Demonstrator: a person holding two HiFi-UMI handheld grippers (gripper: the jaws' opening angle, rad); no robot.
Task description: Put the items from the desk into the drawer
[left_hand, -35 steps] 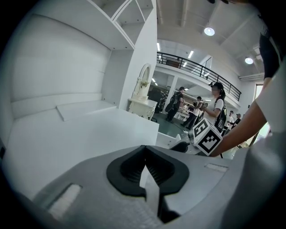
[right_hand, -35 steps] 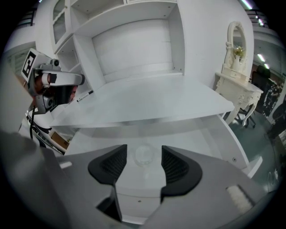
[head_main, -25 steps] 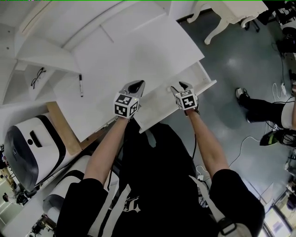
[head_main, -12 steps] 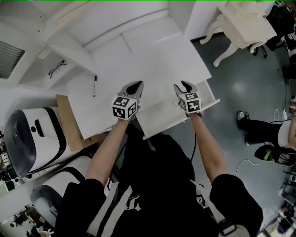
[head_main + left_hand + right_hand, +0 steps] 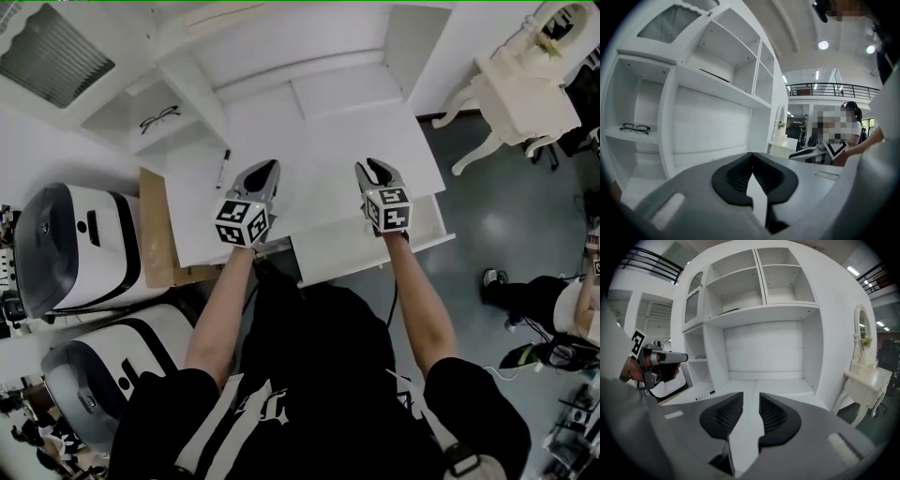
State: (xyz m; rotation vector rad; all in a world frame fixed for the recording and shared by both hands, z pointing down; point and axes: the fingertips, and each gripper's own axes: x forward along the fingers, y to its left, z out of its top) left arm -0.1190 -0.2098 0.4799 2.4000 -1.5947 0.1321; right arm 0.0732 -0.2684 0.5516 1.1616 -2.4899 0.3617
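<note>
A black marker pen lies on the white desk near its left end; it also shows as the marker pen in the right gripper view. Black glasses rest on a left shelf, seen as the glasses in the left gripper view. The drawer stands pulled out under the desk's front. My left gripper hovers over the desk, shut and empty, right of the marker. My right gripper hovers beside it; its jaws have just been closing, a gap remains and nothing is between them.
The desk carries a white hutch of shelves. Two white rounded machines and a wooden board stand at the left. A white dressing table stands at the right. A person's legs are on the grey floor.
Both grippers have risen from the drawer's front edge and moved forward over the desk top. The right jaws have narrowed. The head view has swung toward the hutch.
</note>
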